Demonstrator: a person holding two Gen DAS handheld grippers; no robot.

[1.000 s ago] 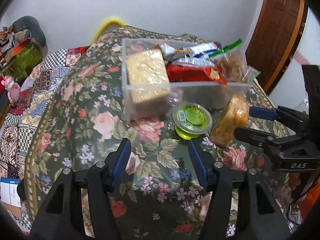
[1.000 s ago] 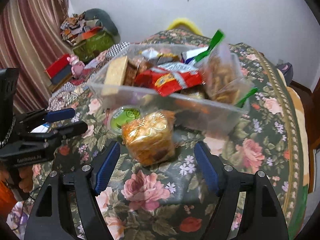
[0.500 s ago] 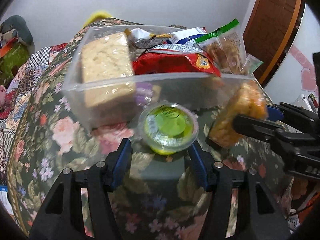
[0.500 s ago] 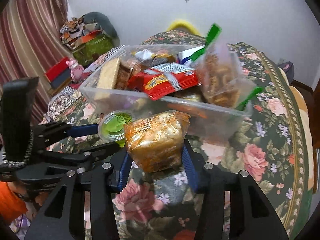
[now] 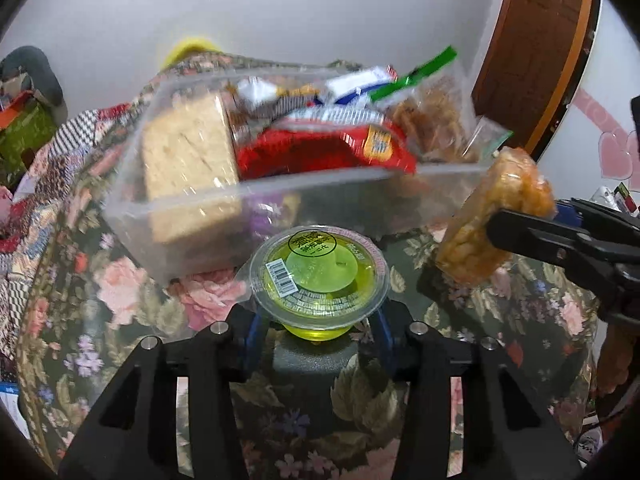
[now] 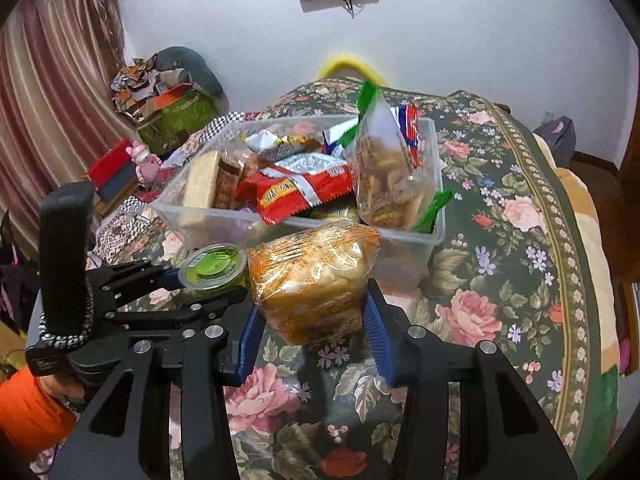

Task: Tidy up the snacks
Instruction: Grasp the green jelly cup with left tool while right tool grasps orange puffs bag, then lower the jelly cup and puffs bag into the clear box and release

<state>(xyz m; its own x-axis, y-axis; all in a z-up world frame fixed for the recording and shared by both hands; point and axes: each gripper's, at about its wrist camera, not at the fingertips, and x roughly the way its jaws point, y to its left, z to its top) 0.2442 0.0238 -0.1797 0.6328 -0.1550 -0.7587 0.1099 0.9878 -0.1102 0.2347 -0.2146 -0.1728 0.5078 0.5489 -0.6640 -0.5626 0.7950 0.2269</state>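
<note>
My left gripper [image 5: 318, 326] is shut on a green jelly cup [image 5: 320, 278] and holds it just in front of the clear plastic bin [image 5: 188, 216]. My right gripper [image 6: 312, 324] is shut on an orange cracker pack [image 6: 312, 284], lifted above the floral cloth near the bin's [image 6: 434, 216] front wall. The pack also shows at the right of the left wrist view [image 5: 496, 220], and the cup shows in the right wrist view [image 6: 214, 266]. The bin holds a biscuit block [image 5: 188, 160], a red packet [image 5: 324, 152] and a bag with a green seal [image 6: 384, 168].
The floral tablecloth [image 6: 500, 240] covers the table, whose right edge drops to the floor. A wooden door [image 5: 536, 40] stands at the right. Boxes and clutter [image 6: 172, 112] lie on the floor at the left, by a curtain.
Both grippers moved in and closed: the left on the jelly cup, the right on the cracker pack. Both items are now lifted off the cloth, close to the bin.
</note>
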